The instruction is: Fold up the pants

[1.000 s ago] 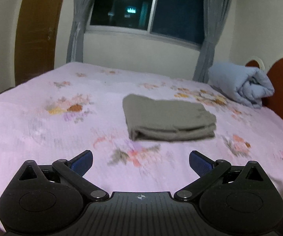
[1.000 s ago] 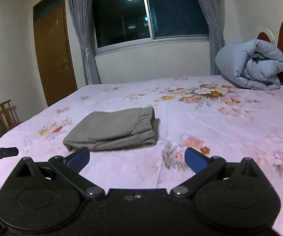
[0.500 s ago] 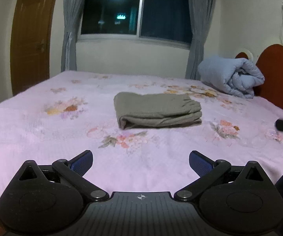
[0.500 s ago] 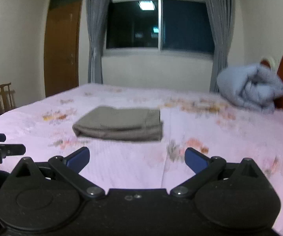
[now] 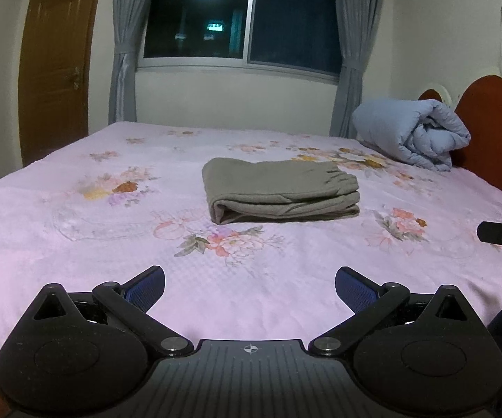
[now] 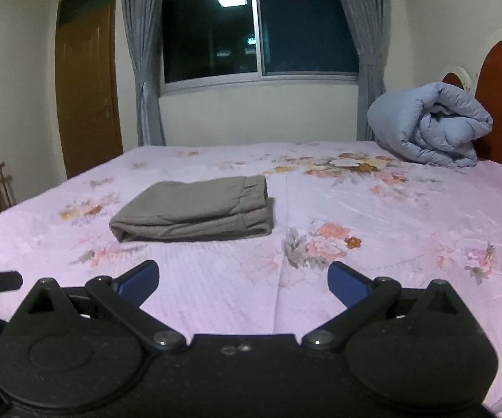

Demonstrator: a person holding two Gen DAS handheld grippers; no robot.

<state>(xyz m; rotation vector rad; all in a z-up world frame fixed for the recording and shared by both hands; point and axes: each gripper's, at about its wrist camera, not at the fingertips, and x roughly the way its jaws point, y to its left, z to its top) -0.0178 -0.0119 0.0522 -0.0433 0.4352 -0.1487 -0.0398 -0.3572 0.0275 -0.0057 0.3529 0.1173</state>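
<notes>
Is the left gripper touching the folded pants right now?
Apart. The left wrist view shows the left gripper with jaws open, and a stretch of bare pink bedspread between it and the folded pants.

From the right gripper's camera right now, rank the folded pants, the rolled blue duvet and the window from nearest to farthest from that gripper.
1. Folded pants: on the bedspread, ahead and slightly left of the open right gripper.
2. Rolled blue duvet: far right, by the headboard.
3. Window: on the back wall, beyond the bed.
</notes>
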